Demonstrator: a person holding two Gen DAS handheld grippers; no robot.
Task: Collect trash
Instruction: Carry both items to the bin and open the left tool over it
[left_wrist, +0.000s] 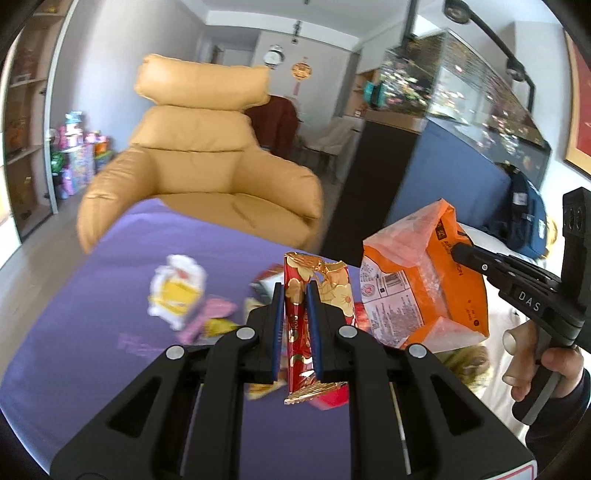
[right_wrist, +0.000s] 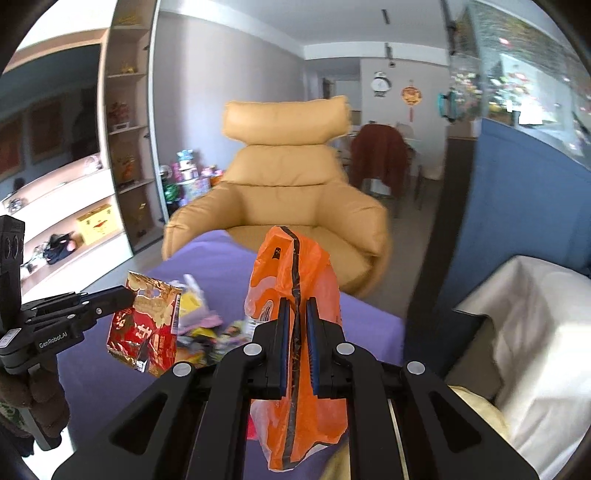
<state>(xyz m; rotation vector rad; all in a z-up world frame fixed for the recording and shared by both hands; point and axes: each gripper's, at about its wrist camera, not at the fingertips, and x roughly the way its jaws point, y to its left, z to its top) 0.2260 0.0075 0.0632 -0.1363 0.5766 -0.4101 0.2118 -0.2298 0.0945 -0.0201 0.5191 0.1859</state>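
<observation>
The left gripper pinches a glossy red foil wrapper with gold flowers, its crimped ends crumpled, held above the purple tablecloth. The right gripper is clamped on a thin, crinkly orange plastic bag along its dark seam, also lifted clear. Below and beyond them, more wrappers lie scattered on the cloth. Farther off stands a padded tan leather armchair; near right, a white-lined bin.
</observation>
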